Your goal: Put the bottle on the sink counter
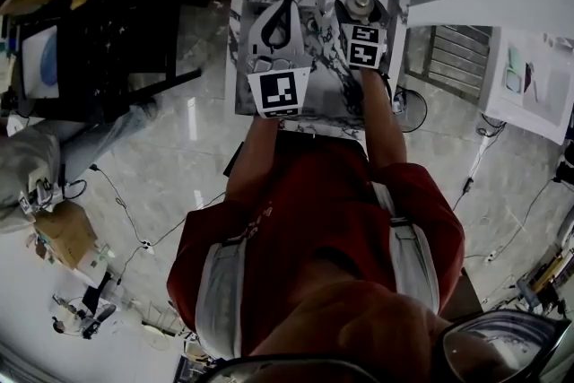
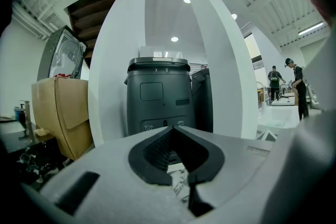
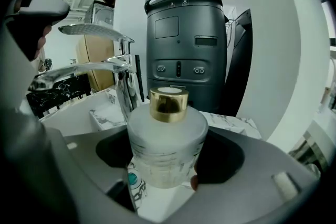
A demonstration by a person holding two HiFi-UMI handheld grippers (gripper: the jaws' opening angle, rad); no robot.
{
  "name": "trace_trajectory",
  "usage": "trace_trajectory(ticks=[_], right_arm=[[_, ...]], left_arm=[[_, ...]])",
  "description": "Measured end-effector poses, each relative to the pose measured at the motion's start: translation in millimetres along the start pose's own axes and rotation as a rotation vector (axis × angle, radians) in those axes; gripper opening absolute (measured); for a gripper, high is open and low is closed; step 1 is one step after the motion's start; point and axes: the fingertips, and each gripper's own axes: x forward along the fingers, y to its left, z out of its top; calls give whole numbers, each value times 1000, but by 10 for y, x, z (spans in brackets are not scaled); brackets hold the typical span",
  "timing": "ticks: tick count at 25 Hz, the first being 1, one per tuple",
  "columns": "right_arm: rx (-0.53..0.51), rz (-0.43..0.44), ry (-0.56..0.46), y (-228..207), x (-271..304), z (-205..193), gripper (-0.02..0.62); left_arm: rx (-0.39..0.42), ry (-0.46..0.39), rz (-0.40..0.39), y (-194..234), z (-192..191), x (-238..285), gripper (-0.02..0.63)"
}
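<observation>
You were at the placing step. Your right gripper had the frosted glass bottle between its jaws. They stood wide apart because the bottle's body is wide, and they hugged its two sides, so I read that as a firm hold. The bottle stood upright in the grip with its gold cap on top. It sat over the marble sink counter, just in front of the chrome faucet. The gripper's own body hid the base, so I could not tell whether it had touched the marble or hung a little above it.

Your left gripper played no part. Its jaw tips were together and nothing was caught in the loop behind them, where only a scrap of marble showed through. In the head view it hung beside the right one over the same counter.

By my judgement most of the carrying was done and only the set-down remained. The next move called for bringing the base flat onto the marble, with the bottle kept vertical and clear of the faucet. Only then should you have spread the jaws enough to free both sides. Frosted glass with a heavy cap could tip if one pad dragged, so the retreat needed to be straight back along the jaws, not sideways. The left gripper needed to stay out of the way.
</observation>
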Motion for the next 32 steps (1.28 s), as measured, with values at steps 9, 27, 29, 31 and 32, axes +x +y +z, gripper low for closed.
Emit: trace_trajectory(ticks=[9,27,29,31,32], right_arm=[[1,-11,16,-21,139,-52,342],[-18,-56,21,-82,329,-55,341],[-17,-63,19,-106,351,-32,341],[-11,-72,16,-121,363,-14,341],[-9,-75,15,-118,363,-12,341]], left_arm=[[6,12,-1,33,-41,19,2],[4,28,-3,57,-128,77,2],[7,30,-5,51,-128,82,2],[8,30,-5,50,-127,83,2],[7,29,-5,53,-126,81,2]])
